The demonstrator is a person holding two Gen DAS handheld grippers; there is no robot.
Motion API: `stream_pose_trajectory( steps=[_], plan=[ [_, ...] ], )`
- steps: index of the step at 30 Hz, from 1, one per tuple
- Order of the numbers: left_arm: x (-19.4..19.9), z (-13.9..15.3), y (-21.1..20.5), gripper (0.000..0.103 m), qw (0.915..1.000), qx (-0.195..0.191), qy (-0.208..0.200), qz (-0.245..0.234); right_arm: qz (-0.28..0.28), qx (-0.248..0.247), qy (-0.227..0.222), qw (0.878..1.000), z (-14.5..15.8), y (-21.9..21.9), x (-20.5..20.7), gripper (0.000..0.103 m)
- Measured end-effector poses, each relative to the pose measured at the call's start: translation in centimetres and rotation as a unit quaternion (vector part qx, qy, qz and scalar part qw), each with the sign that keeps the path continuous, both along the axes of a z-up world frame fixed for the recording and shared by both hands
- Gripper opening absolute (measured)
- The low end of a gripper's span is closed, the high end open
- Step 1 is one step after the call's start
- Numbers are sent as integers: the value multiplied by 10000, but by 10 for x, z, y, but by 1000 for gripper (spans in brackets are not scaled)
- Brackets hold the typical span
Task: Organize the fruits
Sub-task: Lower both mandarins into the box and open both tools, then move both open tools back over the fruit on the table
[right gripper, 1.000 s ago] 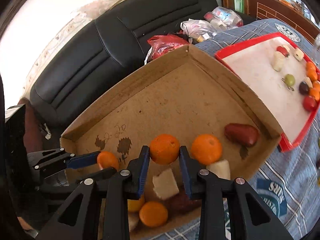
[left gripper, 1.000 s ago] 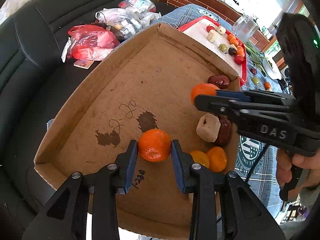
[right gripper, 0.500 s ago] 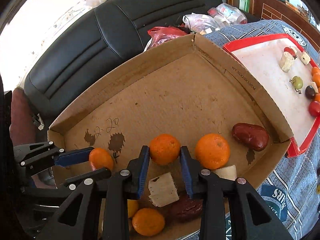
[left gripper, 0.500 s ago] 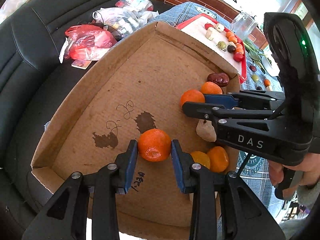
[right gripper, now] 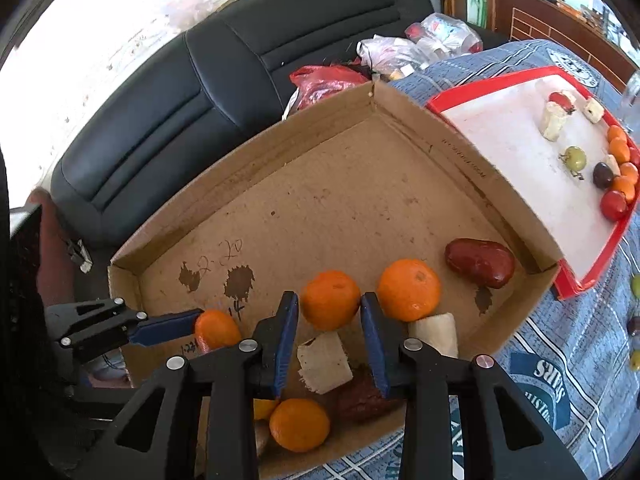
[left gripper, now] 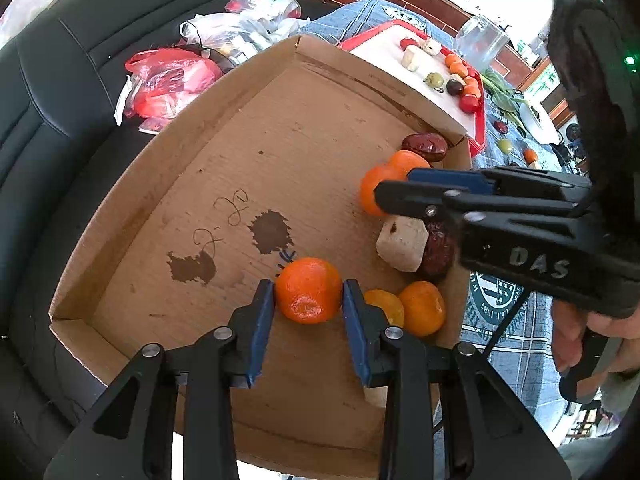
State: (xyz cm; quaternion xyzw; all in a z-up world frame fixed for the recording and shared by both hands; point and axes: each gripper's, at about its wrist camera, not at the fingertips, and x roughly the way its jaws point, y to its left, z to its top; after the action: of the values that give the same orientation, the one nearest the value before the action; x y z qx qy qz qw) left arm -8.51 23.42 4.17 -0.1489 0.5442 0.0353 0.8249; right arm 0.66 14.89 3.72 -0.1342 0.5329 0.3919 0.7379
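Black leather sofa (right gripper: 168, 120) at 10 o'clock behind everything; red plastic bag (left gripper: 168, 80) and clear crinkled bags (left gripper: 240, 28) on its seat. Blue checked cloth (right gripper: 560, 360) over the surface, from 1 o'clock down to 5 o'clock.

Shallow brown cardboard tray (left gripper: 280, 128) in the middle, stained with dark blots and pen scribbles. Left tongs (left gripper: 308, 312) at 6 o'clock in the left wrist view, blue pads touching a round, glossy orange mandarin (left gripper: 308, 290) on both sides, narrow gap, fruit down on the cardboard. Right tongs (right gripper: 330, 322) around a second orange mandarin (right gripper: 330, 300), jaws opening, pads barely at its flanks. Third round orange mandarin (right gripper: 408, 290) just beside it at 3 o'clock, then a wrinkled dark red date (right gripper: 480, 262) near the tray corner. Pale cut chunks (right gripper: 324, 362) and more small oranges at the near wall.

Red-rimmed white board (right gripper: 520, 148) at 2 o'clock, touching the tray's right wall, small fruits lined along its far side. Tray floor bare from 9 to 12 o'clock; low walls all round.
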Motion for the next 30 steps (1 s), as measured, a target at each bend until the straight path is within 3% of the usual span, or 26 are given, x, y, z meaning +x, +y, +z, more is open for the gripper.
stream_pose_trajectory(
  steps=[9,19,30],
  plan=[
    [-6,9,-6,54,9998,136,-83,141,-305,370,-43,9988,23,-36,-2,45],
    [1,31,-28,61,9989,345,-296,-68,-1030,586,-33,9929,33,-112,-1,47],
    [51,40,-101,61,9935,289,-401,-1021,-2075,469,26,9771,23,-215,5,48]
  ],
)
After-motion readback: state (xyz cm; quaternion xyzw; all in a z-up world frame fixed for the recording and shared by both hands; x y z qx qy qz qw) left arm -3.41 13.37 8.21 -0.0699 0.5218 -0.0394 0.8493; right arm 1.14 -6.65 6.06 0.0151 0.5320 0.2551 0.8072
